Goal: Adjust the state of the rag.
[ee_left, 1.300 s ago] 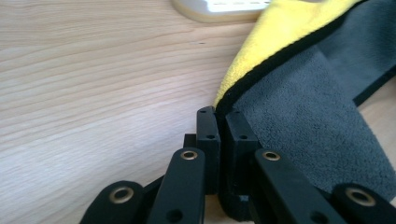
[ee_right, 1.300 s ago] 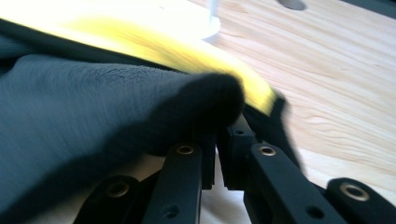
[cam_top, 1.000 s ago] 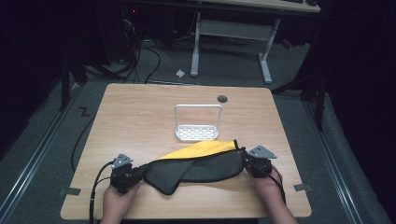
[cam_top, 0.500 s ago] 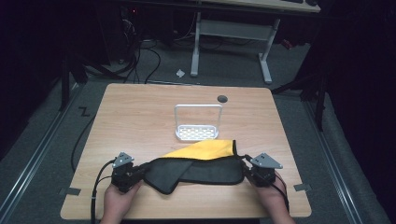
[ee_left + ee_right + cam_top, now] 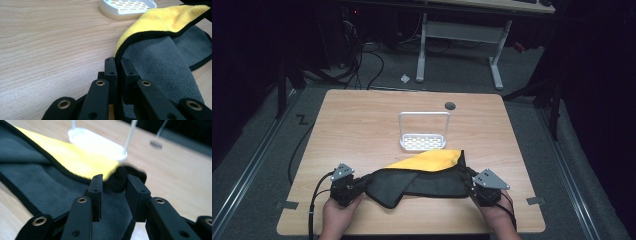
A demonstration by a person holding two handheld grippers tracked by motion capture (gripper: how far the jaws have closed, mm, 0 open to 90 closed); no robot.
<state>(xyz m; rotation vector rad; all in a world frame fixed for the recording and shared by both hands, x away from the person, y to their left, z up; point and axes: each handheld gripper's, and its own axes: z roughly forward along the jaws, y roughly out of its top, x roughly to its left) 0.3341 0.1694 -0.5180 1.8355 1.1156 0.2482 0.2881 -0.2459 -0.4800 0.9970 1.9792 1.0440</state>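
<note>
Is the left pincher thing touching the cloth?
Touching. In the left gripper view the left gripper has its jaws shut on the black-edged corner of the cloth.

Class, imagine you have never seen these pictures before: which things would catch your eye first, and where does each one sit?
First comes the grey microfibre cloth with a bright yellow underside and black edging, lying half folded along the near edge of the light wooden table. The left gripper is shut on its left end, and the right gripper has a bunched fold between its jaws at its right end. Just behind the cloth stands a small white perforated tray with a wire hoop handle.
</note>
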